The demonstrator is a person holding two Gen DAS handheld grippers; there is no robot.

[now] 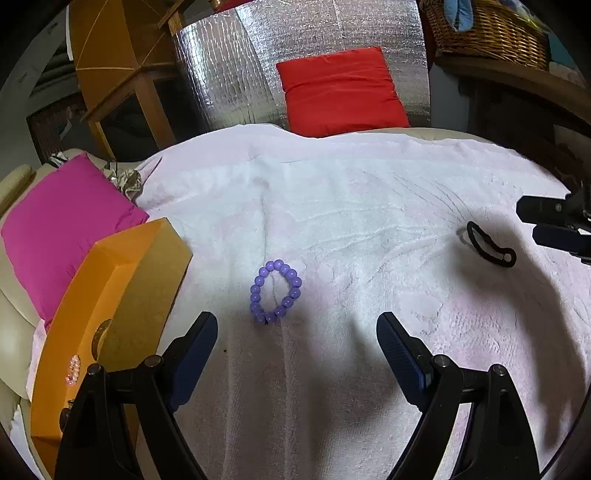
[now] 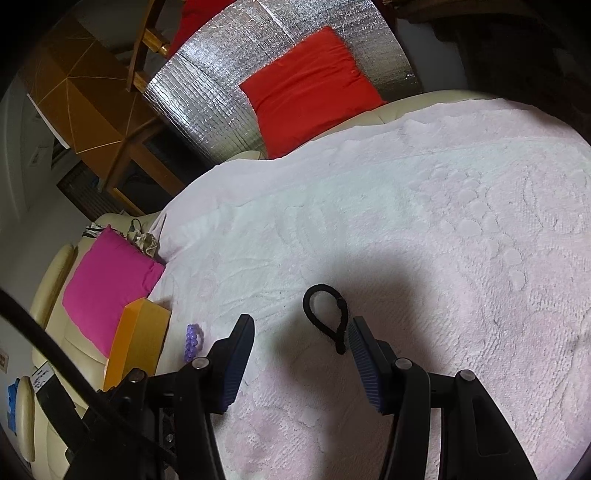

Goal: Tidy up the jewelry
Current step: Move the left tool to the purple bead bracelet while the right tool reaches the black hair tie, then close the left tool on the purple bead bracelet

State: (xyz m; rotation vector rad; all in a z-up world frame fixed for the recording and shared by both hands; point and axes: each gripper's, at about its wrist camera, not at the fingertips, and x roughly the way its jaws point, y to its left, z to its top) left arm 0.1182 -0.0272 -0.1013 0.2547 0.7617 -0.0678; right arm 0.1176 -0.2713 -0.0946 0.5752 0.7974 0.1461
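Note:
A purple bead bracelet (image 1: 275, 291) lies on the white towel (image 1: 369, 206), just ahead of my left gripper (image 1: 297, 325), whose jaws stand wide open with nothing between them. A black cord loop (image 2: 327, 314) lies flat on the towel (image 2: 443, 221) right in front of my right gripper (image 2: 301, 330), close to its right finger; the jaws are open and apart from it. That loop (image 1: 487, 243) and the right gripper's fingers (image 1: 554, 225) show at the left view's right edge. The orange box (image 1: 110, 314) at left holds a pink bead bracelet (image 1: 73, 369). The purple bracelet (image 2: 192, 341) shows beside the box (image 2: 138, 343).
A magenta cushion (image 1: 62, 229) lies behind the box and a red cushion (image 1: 343, 92) leans on silver foil (image 1: 229, 74) at the back. A wicker basket (image 1: 487, 29) stands on a shelf at top right. Wooden furniture (image 1: 118, 66) stands at back left.

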